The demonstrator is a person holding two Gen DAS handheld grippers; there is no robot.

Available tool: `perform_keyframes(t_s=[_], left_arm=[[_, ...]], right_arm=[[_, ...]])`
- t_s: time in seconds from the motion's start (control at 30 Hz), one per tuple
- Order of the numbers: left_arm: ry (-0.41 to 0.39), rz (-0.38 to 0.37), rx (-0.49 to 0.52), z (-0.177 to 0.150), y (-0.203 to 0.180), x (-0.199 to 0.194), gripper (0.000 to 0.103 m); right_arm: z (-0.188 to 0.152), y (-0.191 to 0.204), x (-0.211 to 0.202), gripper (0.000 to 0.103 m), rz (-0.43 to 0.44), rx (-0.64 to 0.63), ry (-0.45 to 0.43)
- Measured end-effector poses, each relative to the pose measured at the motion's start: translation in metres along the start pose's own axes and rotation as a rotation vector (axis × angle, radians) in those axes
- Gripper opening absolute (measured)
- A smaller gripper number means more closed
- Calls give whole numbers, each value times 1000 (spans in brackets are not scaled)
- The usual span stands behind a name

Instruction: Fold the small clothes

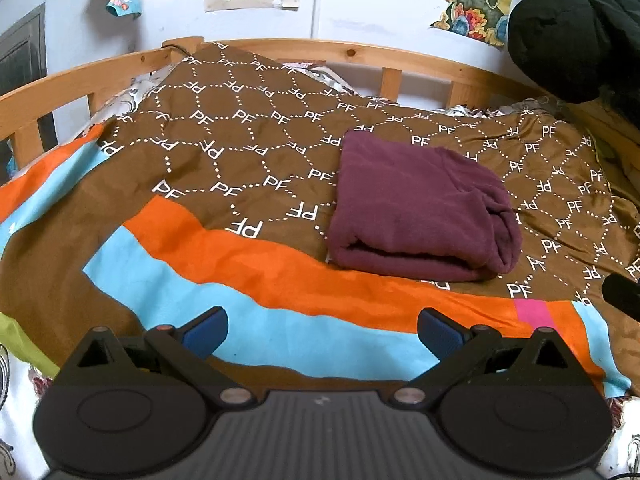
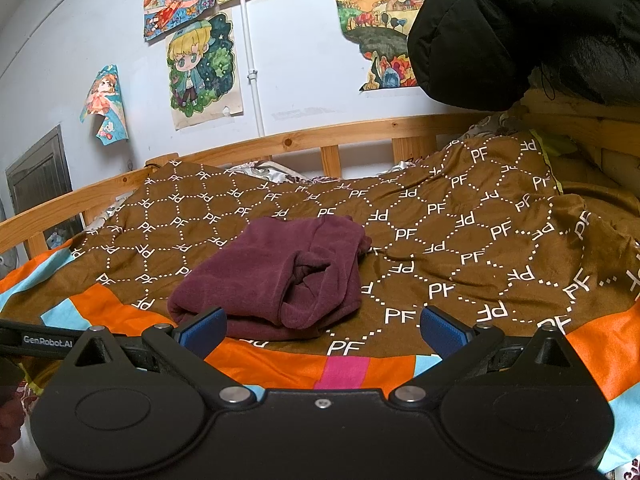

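I am holding my left gripper [image 1: 322, 330] over the near edge of the bed, its blue-padded fingers [image 1: 206, 330] spread wide and gripping nothing. Ahead of them and off toward the right finger, the folded maroon garment [image 1: 420, 204] is lying on the brown PF-print bedspread [image 1: 224, 152], well beyond the fingertips, just past the orange stripe [image 1: 280, 264] and the light blue stripe [image 1: 280, 324] that are running between my fingers. My right gripper [image 2: 322, 330] is also standing open, fingers [image 2: 442, 330] spread and empty. From this side the maroon garment [image 2: 276, 276] is sitting ahead of the left finger, its near folded edge appearing just behind that fingertip, though I cannot tell whether they are touching. Beyond the garment, the wooden bed rail [image 2: 320, 136] is running along a wall with coloured drawings [image 2: 202, 68], and a black padded jacket [image 2: 520, 28] is hanging far past the right finger.
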State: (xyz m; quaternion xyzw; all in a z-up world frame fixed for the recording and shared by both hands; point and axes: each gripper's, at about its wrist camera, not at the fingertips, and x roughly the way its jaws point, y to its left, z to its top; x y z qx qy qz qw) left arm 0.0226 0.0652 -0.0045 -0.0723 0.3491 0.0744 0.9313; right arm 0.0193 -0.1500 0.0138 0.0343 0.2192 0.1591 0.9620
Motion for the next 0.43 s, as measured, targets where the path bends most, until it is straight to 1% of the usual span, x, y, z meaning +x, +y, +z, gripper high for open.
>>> perform_keyframes(t_s=[0.17,0.3,0.43], left_arm=[[3,11,0,-1,-1,0,103],[-3,-10,5,-1,-1,-1,103],[-6,-11,16,-2,-4,-2,103]], right_arm=[[-1,0,0,102,2,-4,6],[0,1,0,103,2,-10,3],[0,0,-1,102,2,-10,3]])
